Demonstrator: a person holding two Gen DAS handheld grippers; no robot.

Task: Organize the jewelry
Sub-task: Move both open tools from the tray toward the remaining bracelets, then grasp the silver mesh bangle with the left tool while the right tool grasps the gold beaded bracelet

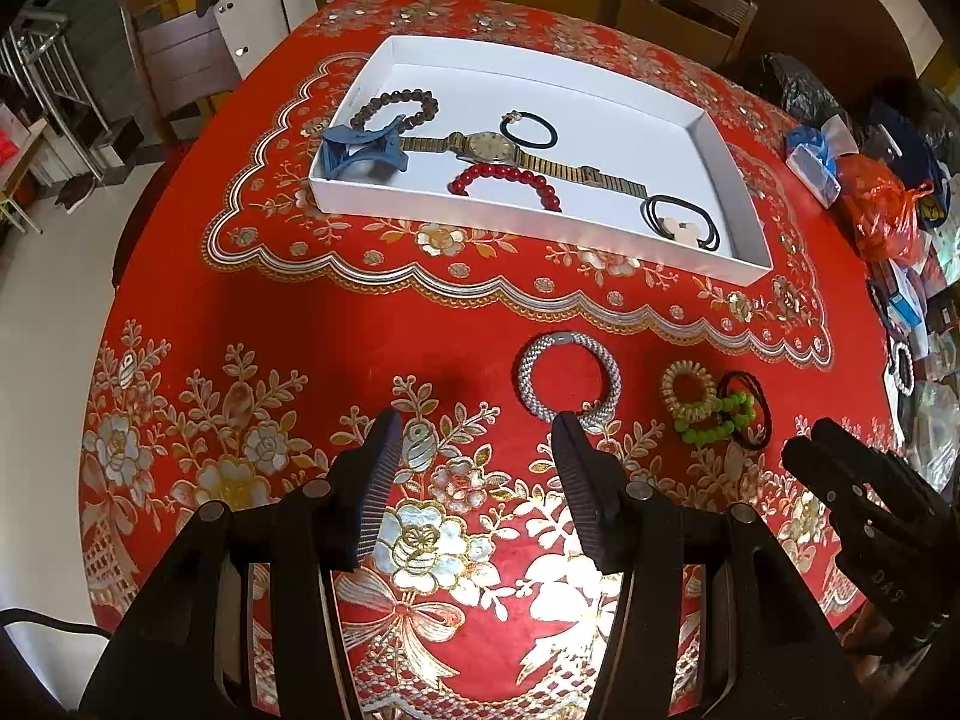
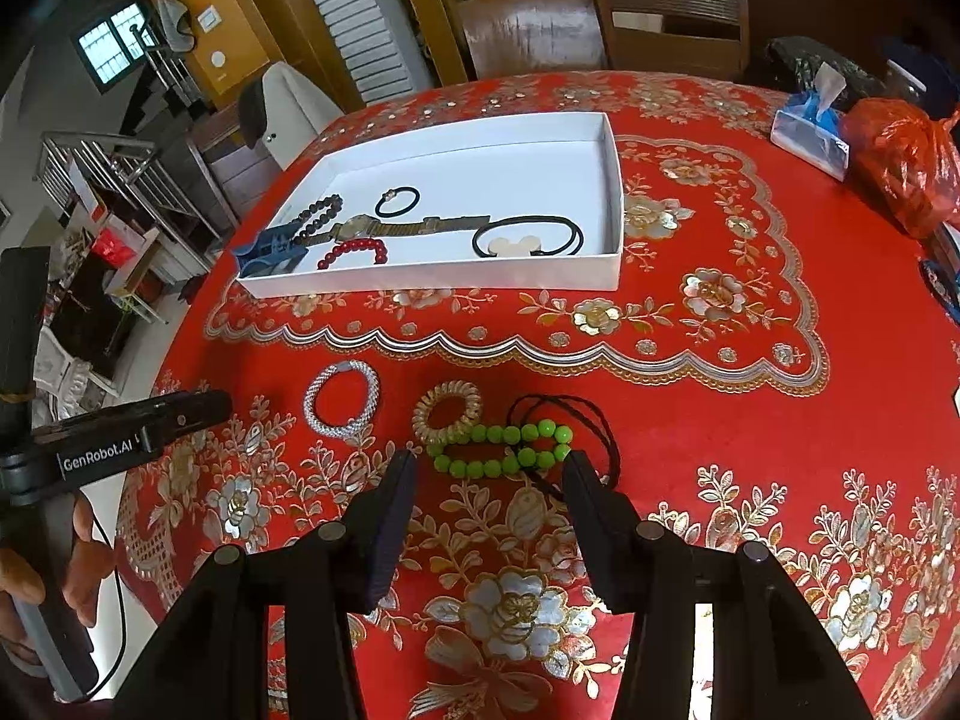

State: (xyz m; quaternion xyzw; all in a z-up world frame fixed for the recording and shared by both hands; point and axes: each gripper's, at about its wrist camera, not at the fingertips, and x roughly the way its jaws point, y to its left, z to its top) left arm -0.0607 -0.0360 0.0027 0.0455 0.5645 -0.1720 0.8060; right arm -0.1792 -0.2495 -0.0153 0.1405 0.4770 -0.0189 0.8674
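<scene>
- The shallow white cardboard tray [image 1: 528, 222] at twelve o'clock already holds a gold-strap wristwatch [image 1: 492, 147], a red bead bracelet [image 1: 510, 177], a brown bead bracelet [image 1: 402, 105], a blue claw hair clip [image 1: 360, 150] and black hair ties.
- On the red floral surface [image 1: 372, 324], still to sort: a silver mesh bangle [image 1: 569, 378], a gold spiral hair tie [image 2: 447, 414], a bright green bead bracelet [image 2: 501, 450] and a black cord loop [image 2: 576, 420].
- The left tool [image 1: 477, 438] hangs spread and empty, the bangle at its one o'clock.
- The right tool [image 2: 489, 468] is spread and empty, the green bracelet just ahead.
- Judgement: mid-task; next, lower the right tool, pinch one bead strand cleanly off the tangled cord, carry it to the tray.
</scene>
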